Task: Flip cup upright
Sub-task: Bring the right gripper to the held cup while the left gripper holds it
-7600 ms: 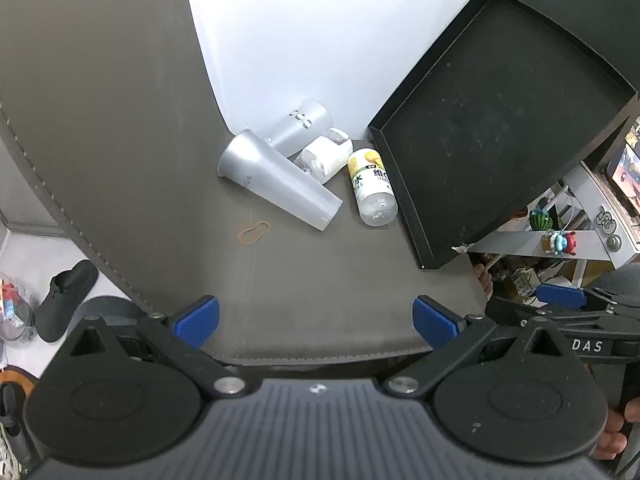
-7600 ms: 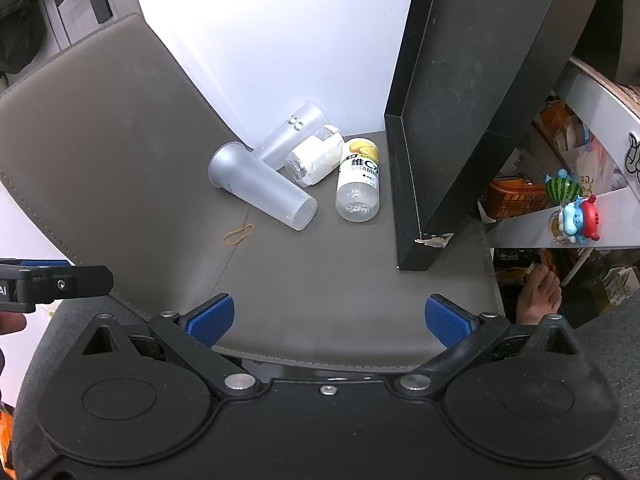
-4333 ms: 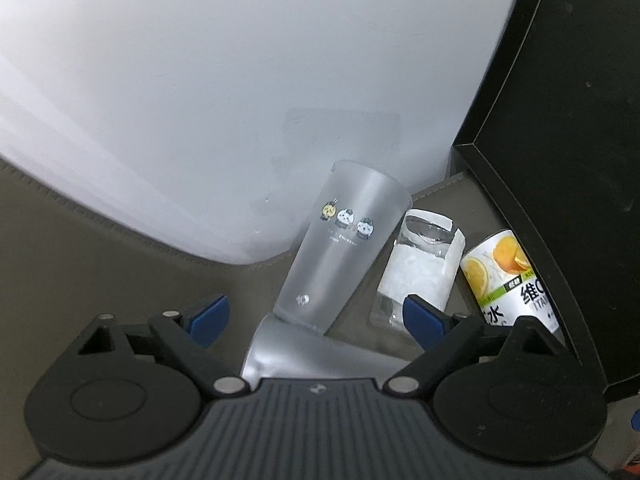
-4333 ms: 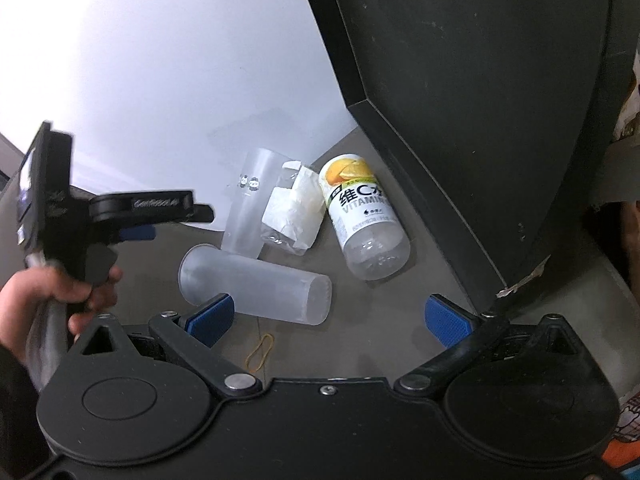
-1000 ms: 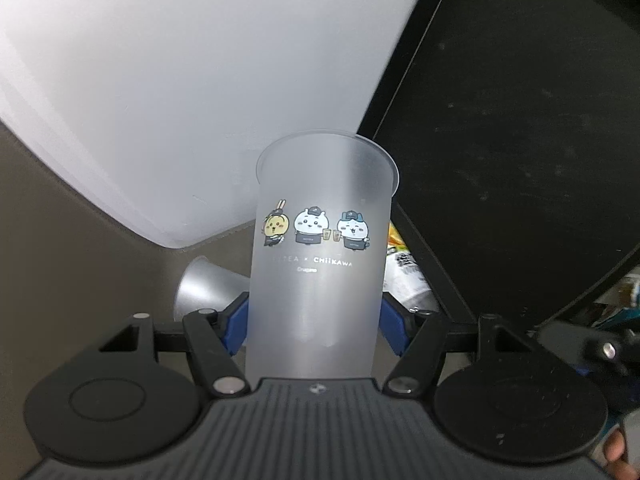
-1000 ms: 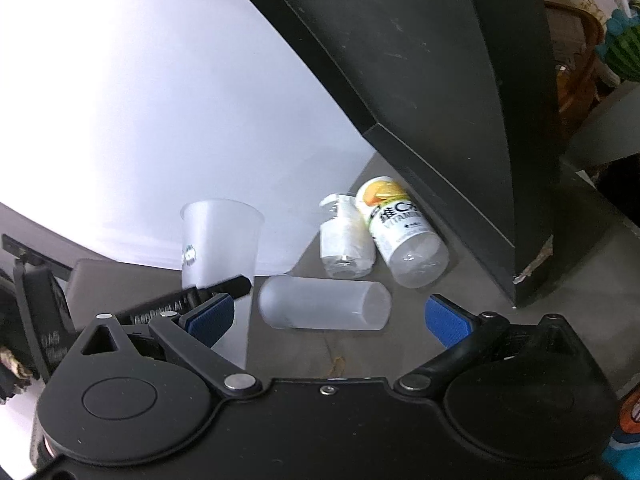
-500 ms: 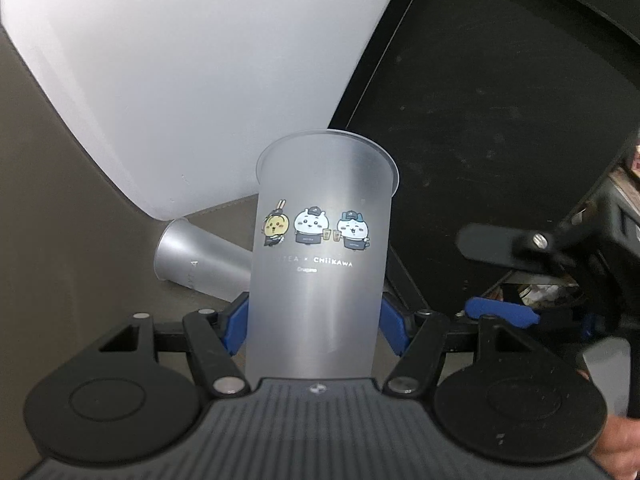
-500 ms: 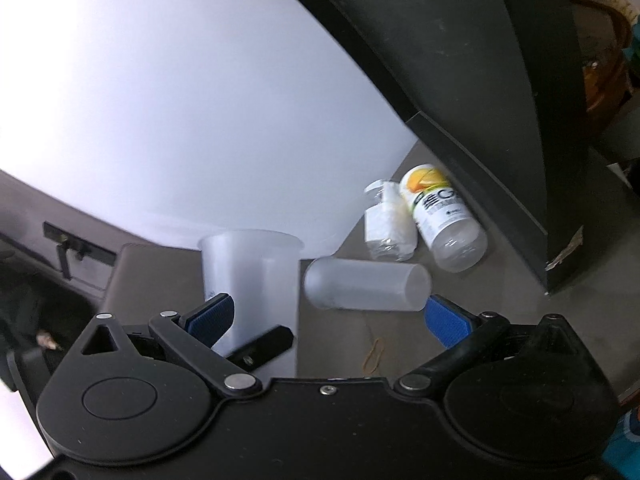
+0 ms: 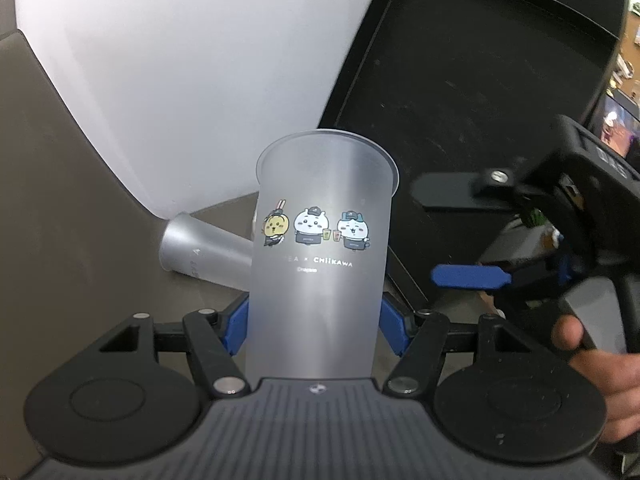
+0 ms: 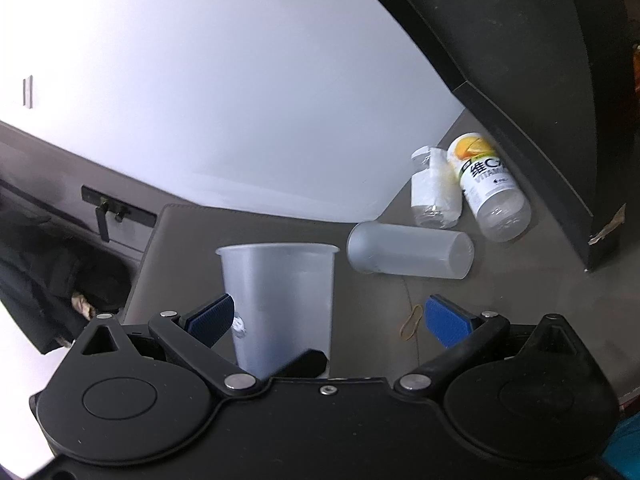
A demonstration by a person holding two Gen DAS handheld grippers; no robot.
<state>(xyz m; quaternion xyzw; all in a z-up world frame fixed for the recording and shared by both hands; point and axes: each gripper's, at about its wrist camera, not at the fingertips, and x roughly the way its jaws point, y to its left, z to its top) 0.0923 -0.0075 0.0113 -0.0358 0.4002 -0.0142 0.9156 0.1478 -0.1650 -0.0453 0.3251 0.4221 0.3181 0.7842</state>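
My left gripper (image 9: 314,326) is shut on a frosted cup with cartoon figures (image 9: 320,256) and holds it upright, mouth up. The same cup (image 10: 280,300) shows in the right wrist view, standing upright between my open right gripper's (image 10: 332,318) blue pads. My right gripper (image 9: 472,236) also shows at the right of the left wrist view, open, held by a hand. A second plain frosted cup (image 9: 200,254) (image 10: 408,254) lies on its side on the grey mat behind.
A small clear bottle (image 10: 434,190) and an orange-label vitamin bottle (image 10: 490,190) lie by the black tray (image 10: 520,80) that leans at the right. A rubber band (image 10: 412,322) lies on the grey mat (image 10: 520,304). A white wall stands behind.
The cup, once lying on its side, has been gripped by my left gripper and turned upright. In the last second my right gripper has swung closer, so the cup now stands between its pads.
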